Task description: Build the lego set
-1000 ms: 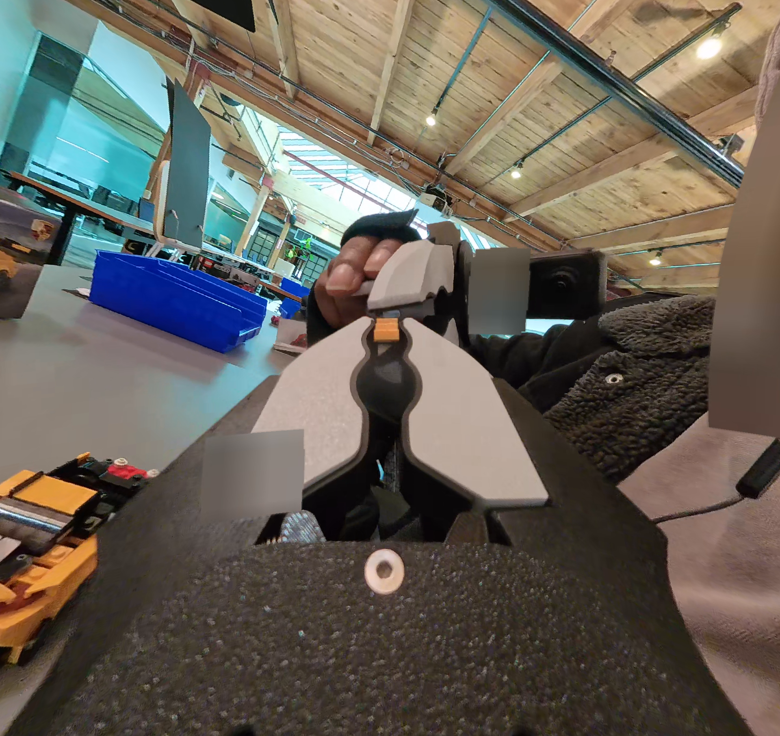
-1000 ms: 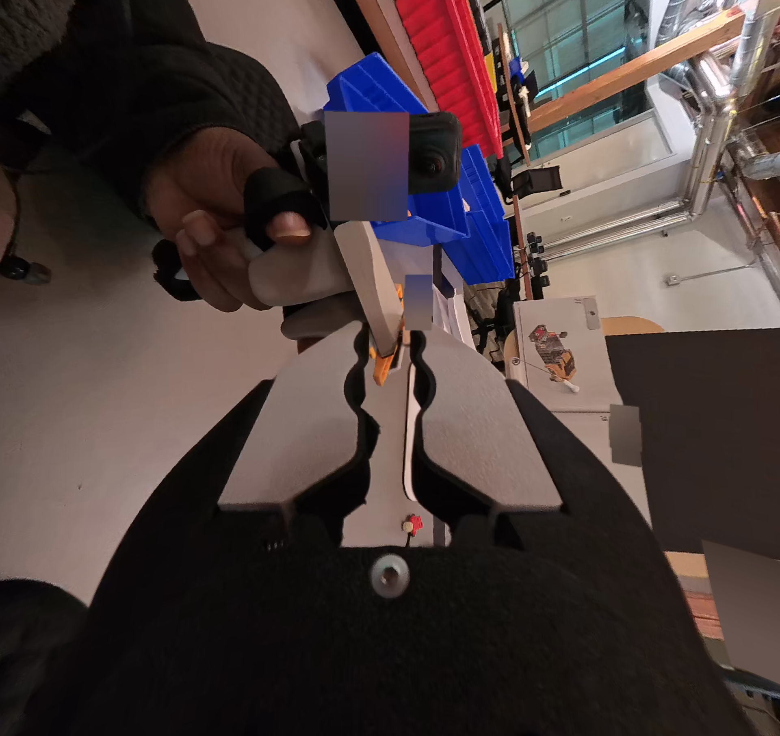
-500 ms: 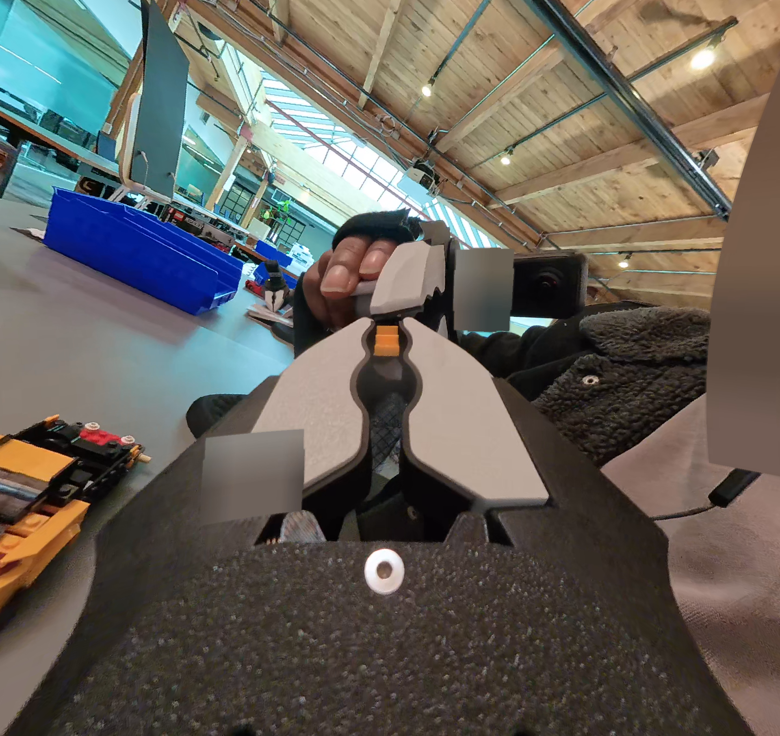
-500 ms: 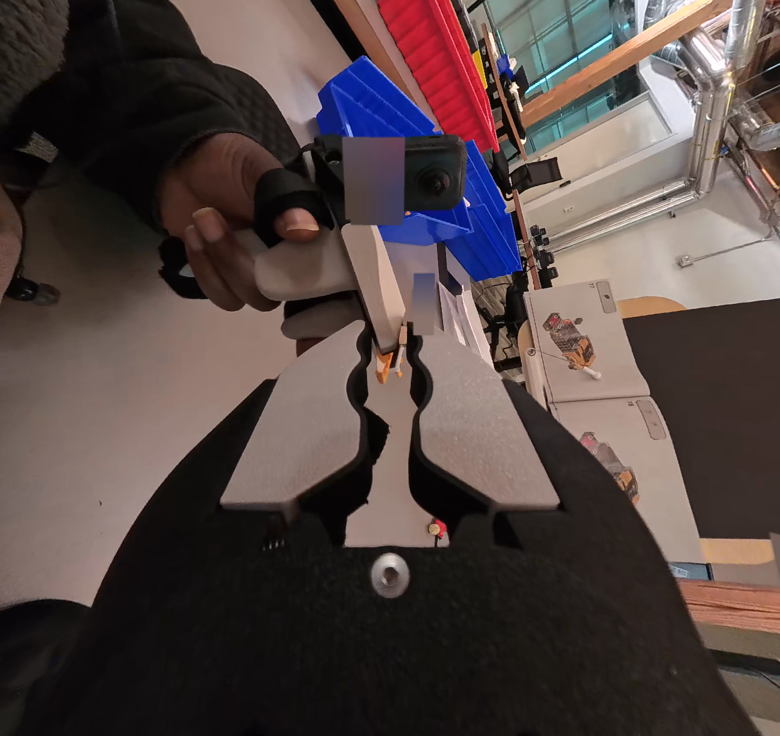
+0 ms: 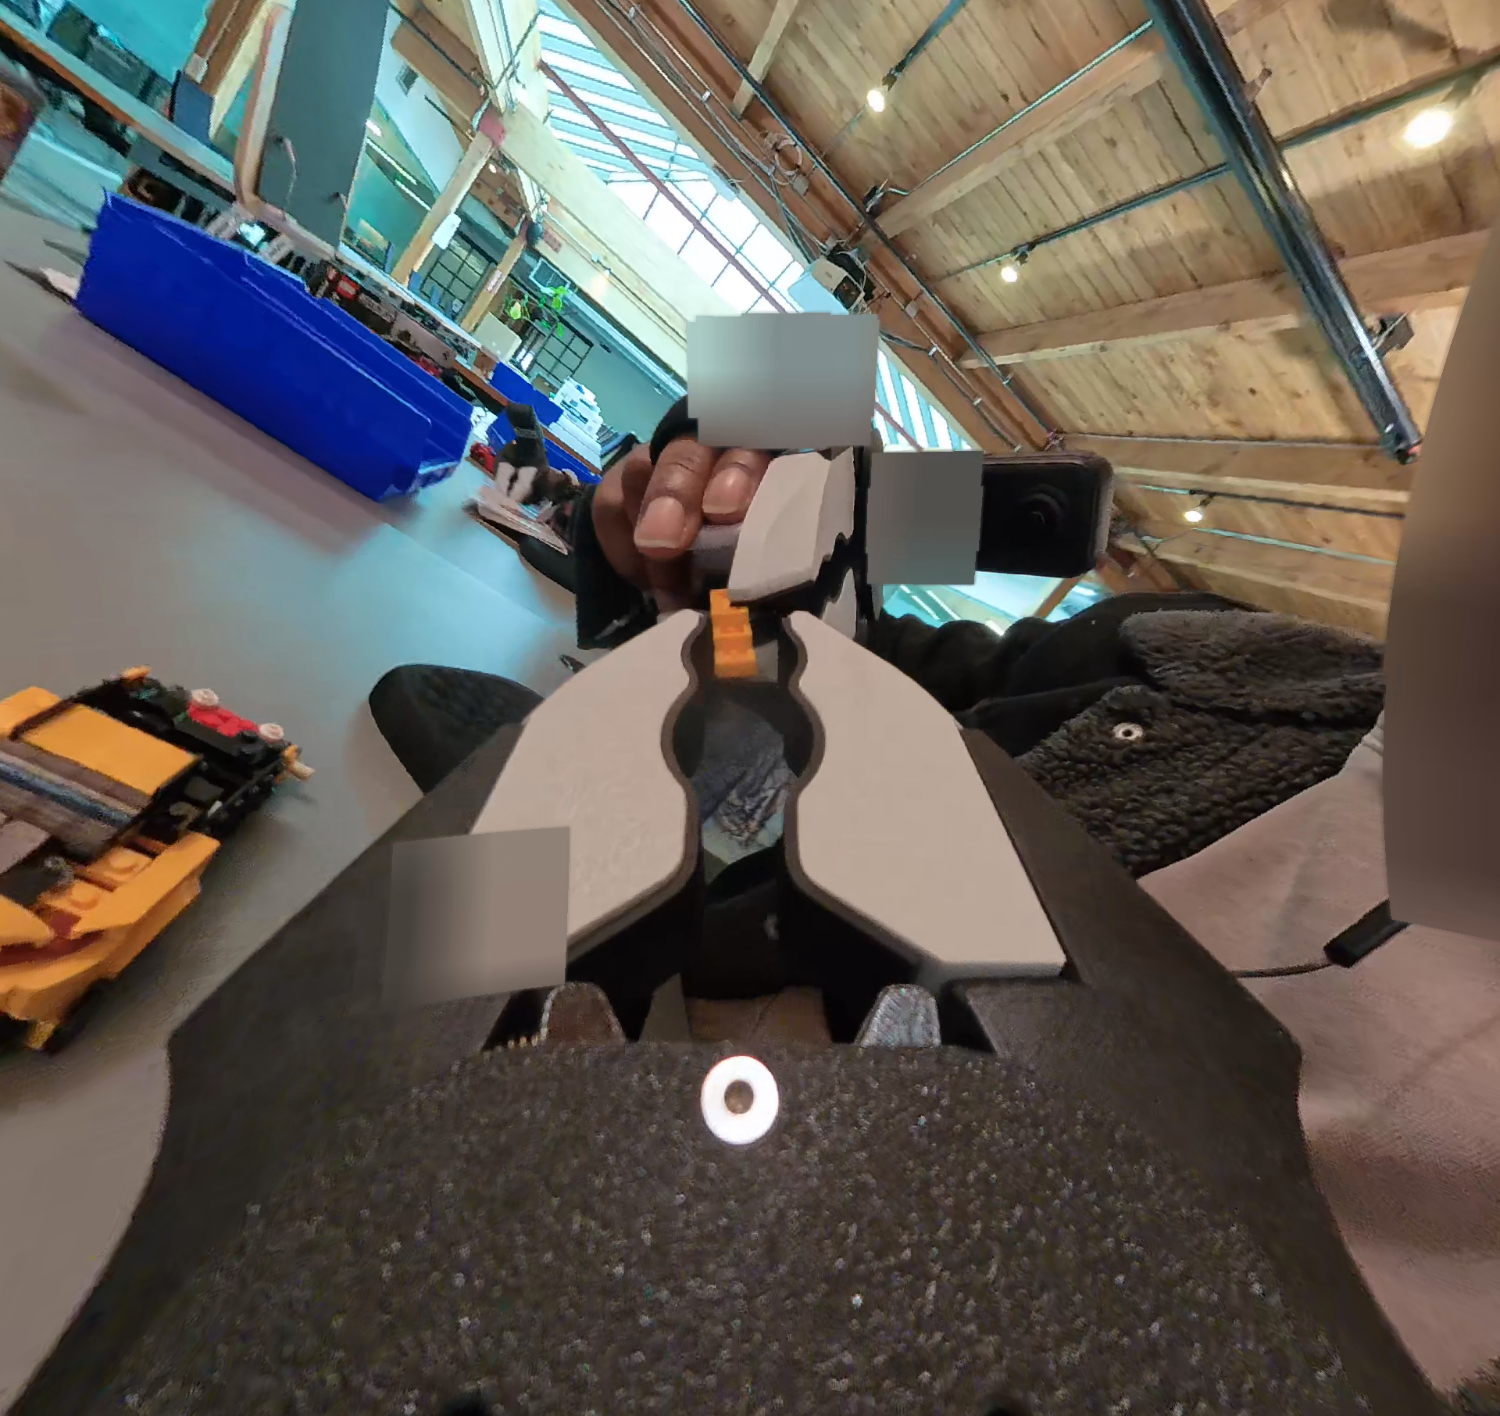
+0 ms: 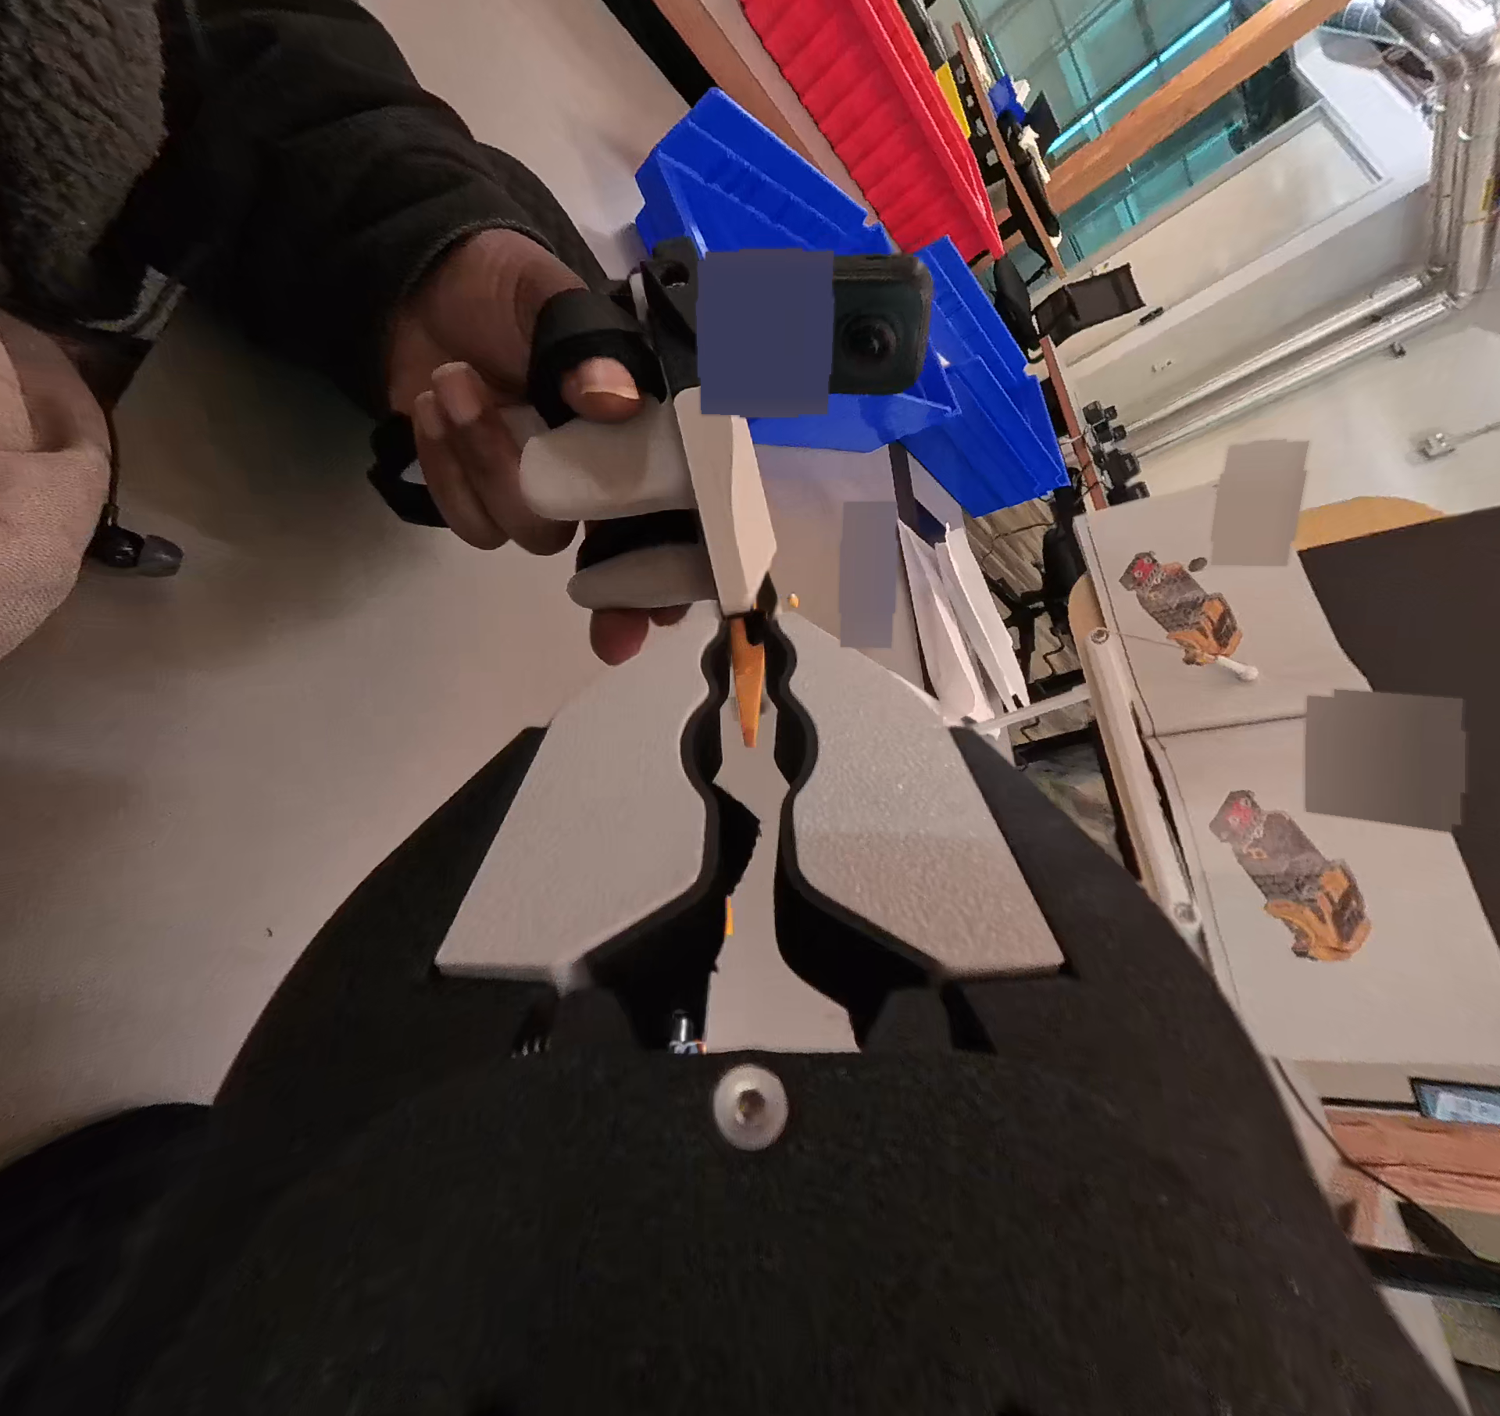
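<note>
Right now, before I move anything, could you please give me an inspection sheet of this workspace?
Surface: grey table, mostly bare.
Parts: orange brick piece, in the air between both grippers; yellow-black brick vehicle on the table.
Clutter: blue bins, red bins, open picture booklet.
Grippers: left gripper open around the piece, gap on one side; right gripper closed on it.
Cables: one black cable near the person's clothing.
Surroundings: wooden ceiling, lamps, large windows.

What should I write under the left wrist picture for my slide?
The left gripper and the right gripper meet around a small orange brick above a grey table.
</note>
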Action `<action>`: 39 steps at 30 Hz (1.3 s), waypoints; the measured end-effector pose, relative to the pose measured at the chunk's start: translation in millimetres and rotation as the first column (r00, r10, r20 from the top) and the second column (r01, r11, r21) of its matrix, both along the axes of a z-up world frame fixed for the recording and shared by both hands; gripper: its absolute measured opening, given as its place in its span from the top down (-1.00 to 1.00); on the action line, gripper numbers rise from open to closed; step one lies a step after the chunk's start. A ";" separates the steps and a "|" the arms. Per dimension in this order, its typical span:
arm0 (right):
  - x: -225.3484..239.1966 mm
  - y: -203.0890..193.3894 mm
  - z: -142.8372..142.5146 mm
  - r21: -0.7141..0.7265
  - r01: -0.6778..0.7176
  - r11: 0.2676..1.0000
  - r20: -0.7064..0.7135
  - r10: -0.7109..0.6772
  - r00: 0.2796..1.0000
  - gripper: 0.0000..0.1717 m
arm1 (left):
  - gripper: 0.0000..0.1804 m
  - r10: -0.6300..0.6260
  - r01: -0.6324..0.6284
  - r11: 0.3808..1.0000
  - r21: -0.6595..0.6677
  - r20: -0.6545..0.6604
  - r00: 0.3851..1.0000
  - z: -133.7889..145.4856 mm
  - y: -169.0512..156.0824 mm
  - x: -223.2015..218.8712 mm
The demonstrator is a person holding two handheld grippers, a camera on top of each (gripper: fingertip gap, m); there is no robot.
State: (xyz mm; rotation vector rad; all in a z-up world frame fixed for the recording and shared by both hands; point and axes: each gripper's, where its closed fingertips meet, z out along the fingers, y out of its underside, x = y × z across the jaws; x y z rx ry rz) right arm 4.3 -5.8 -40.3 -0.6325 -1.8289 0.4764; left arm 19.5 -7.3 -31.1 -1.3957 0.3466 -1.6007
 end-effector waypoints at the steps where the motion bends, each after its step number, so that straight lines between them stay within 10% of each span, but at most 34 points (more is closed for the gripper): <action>1: 0.6 2.1 -0.3 -0.014 0.006 1.000 -0.002 -0.006 1.000 0.91 | 0.86 -0.005 0.005 1.000 -0.022 0.008 1.000 -2.2 1.7 -1.5; 22: 6.0 22.9 -27.9 -0.162 0.020 0.987 0.031 -0.015 0.999 0.86 | 0.91 0.087 -0.094 0.995 -0.034 -0.165 0.982 -36.9 22.5 -6.1; 30: 62.0 29.2 -93.8 -0.488 0.217 0.845 0.463 0.040 0.886 0.88 | 0.91 0.204 -0.168 0.978 0.124 -0.398 0.895 -70.8 22.4 0.2; 39: 69.5 29.3 -154.2 -0.411 0.459 0.788 0.680 -0.071 0.730 0.86 | 0.91 0.261 -0.189 0.964 0.188 -0.524 0.811 -87.7 23.0 2.8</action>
